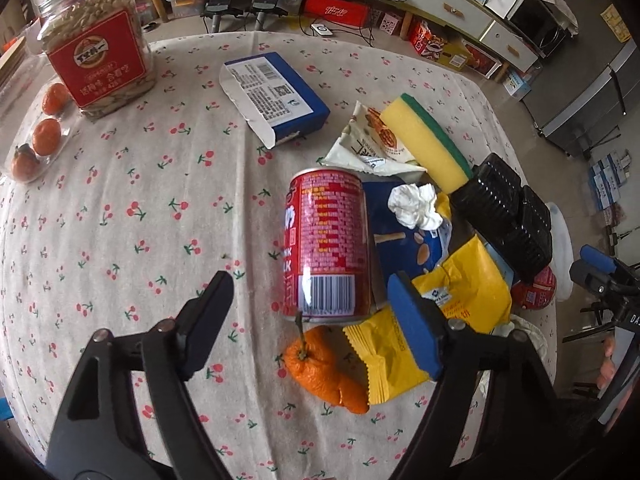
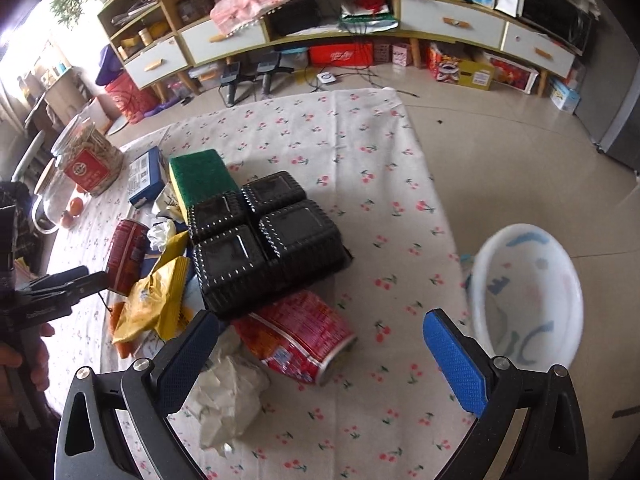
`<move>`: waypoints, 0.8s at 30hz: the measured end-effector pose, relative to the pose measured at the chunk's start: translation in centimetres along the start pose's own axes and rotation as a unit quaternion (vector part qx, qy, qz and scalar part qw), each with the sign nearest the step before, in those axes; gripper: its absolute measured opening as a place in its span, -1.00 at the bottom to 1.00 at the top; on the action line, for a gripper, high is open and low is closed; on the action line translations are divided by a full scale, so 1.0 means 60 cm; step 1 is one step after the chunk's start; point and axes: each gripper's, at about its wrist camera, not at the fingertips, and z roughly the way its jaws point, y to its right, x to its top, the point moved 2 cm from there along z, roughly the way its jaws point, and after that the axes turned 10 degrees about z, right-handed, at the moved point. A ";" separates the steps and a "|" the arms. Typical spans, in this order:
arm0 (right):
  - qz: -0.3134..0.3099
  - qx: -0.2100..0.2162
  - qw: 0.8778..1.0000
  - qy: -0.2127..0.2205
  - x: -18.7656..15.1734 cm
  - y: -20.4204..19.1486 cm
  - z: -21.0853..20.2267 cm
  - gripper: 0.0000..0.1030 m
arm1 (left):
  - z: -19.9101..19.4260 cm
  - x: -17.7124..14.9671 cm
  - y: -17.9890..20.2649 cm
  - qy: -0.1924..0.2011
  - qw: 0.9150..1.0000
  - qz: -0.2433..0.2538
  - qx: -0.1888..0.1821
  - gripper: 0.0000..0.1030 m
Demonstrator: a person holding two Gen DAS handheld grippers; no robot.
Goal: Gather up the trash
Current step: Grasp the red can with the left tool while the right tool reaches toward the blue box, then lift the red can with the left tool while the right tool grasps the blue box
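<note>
In the left wrist view the left gripper (image 1: pixel 310 304) has its jaws spread fairly wide with nothing pressed between the pads; the base of the upright red drink can (image 1: pixel 326 246) sits in the gap, touching neither pad as far as I can tell. The cherry-print tablecloth (image 1: pixel 120 208) carries the clutter. At 6 o'clock from the can lies a shrivelled tangerine peel (image 1: pixel 320 372); at 4 o'clock a torn yellow snack wrapper (image 1: pixel 400 356) runs under the right pad. A crumpled tissue (image 1: pixel 416 206) lies at 2 o'clock, a yellow-and-green sponge (image 1: pixel 428 140) beyond it, and a blue carton (image 1: pixel 276 100) at 12 o'clock. A jar of nuts (image 1: pixel 98 44) stands at 10 o'clock, well apart.

In the right wrist view the right gripper (image 2: pixel 320 348) is also wide open and empty, hovering over a crushed red can (image 2: pixel 298 340) lying on its side. Black plastic trays (image 2: pixel 264 240) sit at 12 o'clock, touching the can, and wadded paper (image 2: pixel 228 396) lies at 7 o'clock, beside the left pad. A white bowl (image 2: pixel 528 300) shows at 3 o'clock, past the table's edge.

Risks, as I judge them: the left pad could catch the wrapper along with the can, or tip the upright can. The crushed can is rounded and may roll or squirt out, nudging the trays.
</note>
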 end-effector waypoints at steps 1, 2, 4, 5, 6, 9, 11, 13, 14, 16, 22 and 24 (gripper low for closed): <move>0.002 0.001 1.000 -0.005 0.004 -0.002 0.006 1.00 | 0.004 0.001 -0.003 -0.001 1.000 -0.001 -0.006 0.47; 0.004 0.003 1.000 -0.006 0.009 -0.003 0.011 1.00 | 0.008 0.002 -0.003 -0.003 1.000 -0.002 -0.012 0.42; 0.009 0.006 1.000 -0.008 0.021 -0.007 0.019 1.00 | 0.015 0.004 -0.004 -0.007 1.000 -0.004 -0.021 0.31; 0.012 0.009 1.000 -0.008 0.027 -0.009 0.022 1.00 | 0.017 0.004 -0.004 -0.009 1.000 -0.005 -0.026 0.24; 0.015 0.011 1.000 -0.008 0.032 -0.011 0.024 1.00 | 0.019 0.005 -0.005 -0.010 0.999 -0.007 -0.030 0.20; 0.021 0.012 1.000 -0.007 0.042 -0.025 0.028 1.00 | 0.022 0.006 -0.004 -0.008 0.999 -0.006 -0.041 0.06; 0.015 0.009 1.000 -0.007 0.048 -0.039 0.029 1.00 | 0.019 0.006 -0.005 -0.006 0.999 -0.002 -0.038 0.05; 0.003 0.013 1.000 -0.011 0.060 -0.060 0.031 1.00 | 0.012 0.006 -0.009 -0.004 0.999 -0.005 -0.032 0.05; -0.004 0.018 1.000 -0.012 0.067 -0.071 0.031 1.00 | 0.006 0.007 -0.011 0.000 1.000 -0.007 -0.030 0.05; -0.025 0.032 0.999 -0.011 0.085 -0.103 0.034 1.00 | -0.012 0.006 -0.023 0.014 0.999 -0.017 -0.027 0.05; -0.065 0.077 0.992 -0.070 0.128 -0.189 0.122 0.99 | -0.044 -0.002 -0.082 0.038 0.998 -0.059 -0.005 0.05; -0.065 0.067 0.993 -0.077 0.137 -0.203 0.150 0.93 | -0.052 -0.006 -0.100 0.042 0.997 -0.070 0.001 0.05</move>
